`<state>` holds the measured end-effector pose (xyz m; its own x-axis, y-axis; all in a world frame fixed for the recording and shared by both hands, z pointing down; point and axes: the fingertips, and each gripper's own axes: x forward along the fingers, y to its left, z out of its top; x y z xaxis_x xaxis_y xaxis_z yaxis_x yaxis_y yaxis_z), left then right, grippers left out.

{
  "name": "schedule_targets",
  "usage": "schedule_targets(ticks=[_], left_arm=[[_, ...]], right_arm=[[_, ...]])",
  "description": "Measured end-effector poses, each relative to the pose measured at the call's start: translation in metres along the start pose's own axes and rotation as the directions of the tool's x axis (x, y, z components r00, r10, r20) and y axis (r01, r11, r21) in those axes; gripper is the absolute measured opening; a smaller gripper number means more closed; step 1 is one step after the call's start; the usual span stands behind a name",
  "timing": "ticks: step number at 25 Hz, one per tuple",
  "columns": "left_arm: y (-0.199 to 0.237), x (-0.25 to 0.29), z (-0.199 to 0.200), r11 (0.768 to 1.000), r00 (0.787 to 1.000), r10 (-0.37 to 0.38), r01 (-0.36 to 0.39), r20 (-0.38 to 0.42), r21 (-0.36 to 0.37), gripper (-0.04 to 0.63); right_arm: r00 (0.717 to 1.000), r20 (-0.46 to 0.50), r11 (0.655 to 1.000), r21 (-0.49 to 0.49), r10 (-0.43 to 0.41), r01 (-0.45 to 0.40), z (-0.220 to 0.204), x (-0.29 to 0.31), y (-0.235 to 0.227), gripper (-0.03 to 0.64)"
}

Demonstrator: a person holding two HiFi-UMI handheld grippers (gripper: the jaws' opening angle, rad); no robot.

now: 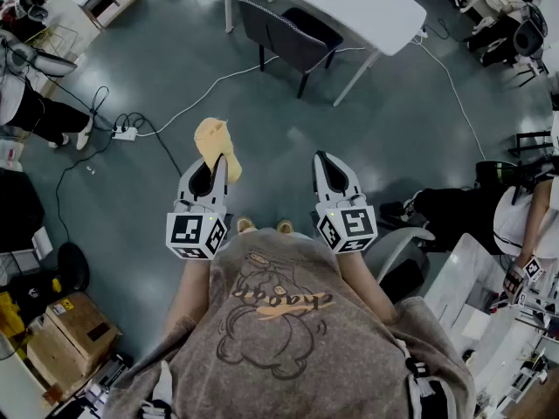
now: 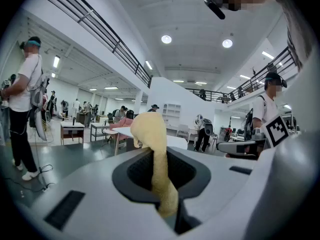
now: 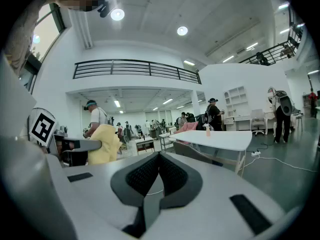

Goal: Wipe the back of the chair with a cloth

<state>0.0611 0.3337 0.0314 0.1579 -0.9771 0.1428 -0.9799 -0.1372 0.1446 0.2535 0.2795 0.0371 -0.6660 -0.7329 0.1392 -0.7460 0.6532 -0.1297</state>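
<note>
L gripper (image 1: 212, 166) clamped on yellow cloth (image 1: 213, 136), which sticks out past its jaws. R gripper (image 1: 325, 162) jaws together, nothing btwn. Dark chair (image 1: 284, 31) stands far off at white table (image 1: 349, 3), well apart from both.

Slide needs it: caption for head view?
Left gripper shut on yellow cloth, right gripper shut empty, dark chair at white table ahead.

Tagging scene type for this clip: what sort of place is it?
Probably a big open lab or workshop hall: a white table and chair on a bare grey floor, a power strip lying on it, and a railed upper gallery.
</note>
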Motion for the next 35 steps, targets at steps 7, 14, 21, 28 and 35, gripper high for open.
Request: schedule_targets(ticks=[7,14,21,28,35], left_arm=[[0.011,0.004,0.003,1.000,1.000,0.001,-0.001,0.000,0.027,0.051],[0.030,0.000,0.009,1.000,1.000,-0.008,0.008,0.006,0.025,0.051],[0.050,0.006,0.011,0.999,0.999,-0.040,0.040,0.014,0.022,0.051],[0.071,0.023,0.003,0.997,0.998,-0.068,0.069,-0.017,0.032,0.051],[0.104,0.069,0.000,0.997,0.997,-0.073,0.074,-0.029,0.025,0.052]], right_arm=[[1.000,0.022,1.000,0.009,0.009,-0.009,0.006,0.011,0.005,0.026],[0.998,0.045,0.999,0.024,0.033,-0.035,0.013,0.022,0.020,0.026],[0.998,0.056,1.000,0.015,0.021,-0.022,0.009,0.034,0.034,0.026],[0.998,0.056,0.999,0.023,-0.023,0.022,0.006,0.057,0.029,0.026],[0.999,0.029,0.999,0.044,-0.027,0.026,-0.006,0.113,0.018,0.026]])
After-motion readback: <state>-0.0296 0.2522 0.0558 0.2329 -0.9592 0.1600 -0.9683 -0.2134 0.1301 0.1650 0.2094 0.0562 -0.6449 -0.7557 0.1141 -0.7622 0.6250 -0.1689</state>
